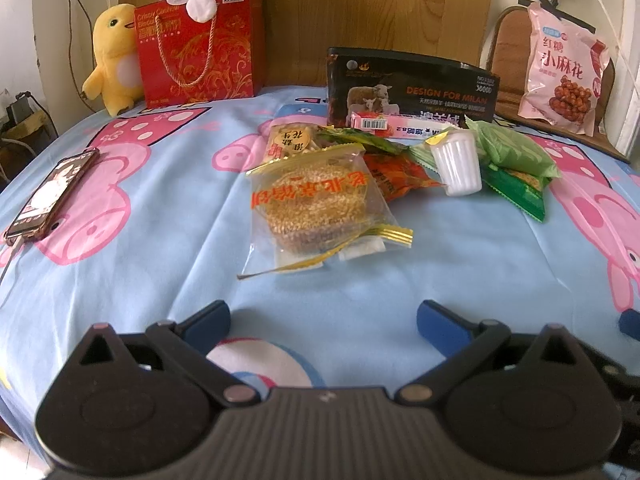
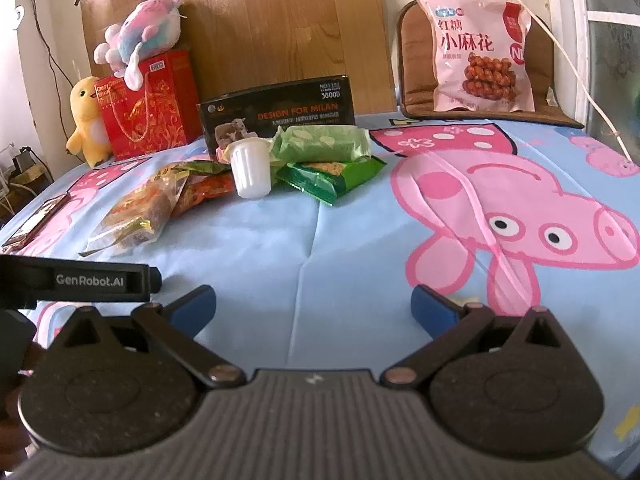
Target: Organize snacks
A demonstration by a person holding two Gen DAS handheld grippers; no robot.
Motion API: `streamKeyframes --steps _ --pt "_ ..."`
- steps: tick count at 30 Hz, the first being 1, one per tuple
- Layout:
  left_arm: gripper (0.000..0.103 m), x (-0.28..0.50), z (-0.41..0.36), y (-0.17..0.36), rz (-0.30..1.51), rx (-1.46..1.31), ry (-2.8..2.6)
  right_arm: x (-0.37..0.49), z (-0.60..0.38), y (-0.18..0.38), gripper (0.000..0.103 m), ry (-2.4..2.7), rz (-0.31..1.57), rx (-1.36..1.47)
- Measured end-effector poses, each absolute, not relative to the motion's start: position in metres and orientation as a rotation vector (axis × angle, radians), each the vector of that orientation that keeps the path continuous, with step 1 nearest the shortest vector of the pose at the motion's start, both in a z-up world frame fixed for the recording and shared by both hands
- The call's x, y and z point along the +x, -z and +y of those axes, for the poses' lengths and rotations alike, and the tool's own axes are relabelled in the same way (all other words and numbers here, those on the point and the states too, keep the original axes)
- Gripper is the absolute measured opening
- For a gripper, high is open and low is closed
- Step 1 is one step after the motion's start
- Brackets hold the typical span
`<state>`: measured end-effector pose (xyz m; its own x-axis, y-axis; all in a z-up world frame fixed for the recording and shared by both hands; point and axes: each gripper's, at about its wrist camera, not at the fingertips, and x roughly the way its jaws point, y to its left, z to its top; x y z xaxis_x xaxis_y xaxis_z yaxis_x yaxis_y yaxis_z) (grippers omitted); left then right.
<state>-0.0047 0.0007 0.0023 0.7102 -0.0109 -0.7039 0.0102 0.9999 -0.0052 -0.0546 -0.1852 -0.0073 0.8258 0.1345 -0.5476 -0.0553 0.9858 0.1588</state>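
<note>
We hold the left gripper (image 1: 323, 318) low in the frame, jaws spread wide over bare sheet (image 1: 160, 240); the right gripper (image 2: 312, 304) likewise gapes, gripping nothing; the snack packets (image 1: 320, 196) lie heaped mid-frame, the white cup (image 1: 458, 164) among them, before the black box (image 1: 412, 88).

Each gripper, left gripper (image 1: 323, 318) and right gripper (image 2: 313, 305), has blue fingertip pads, black linkage arms with metal rivets, and a ribbed grey body; one housing reads "GenRobot.AI".
</note>
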Motion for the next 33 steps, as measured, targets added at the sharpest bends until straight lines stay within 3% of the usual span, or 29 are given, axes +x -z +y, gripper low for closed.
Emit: streamKeyframes --steps 33 --pt "0.103 -0.009 0.000 0.002 0.754 0.005 0.017 -0.052 -0.174 0.009 0.103 -0.092 0.608 0.052"
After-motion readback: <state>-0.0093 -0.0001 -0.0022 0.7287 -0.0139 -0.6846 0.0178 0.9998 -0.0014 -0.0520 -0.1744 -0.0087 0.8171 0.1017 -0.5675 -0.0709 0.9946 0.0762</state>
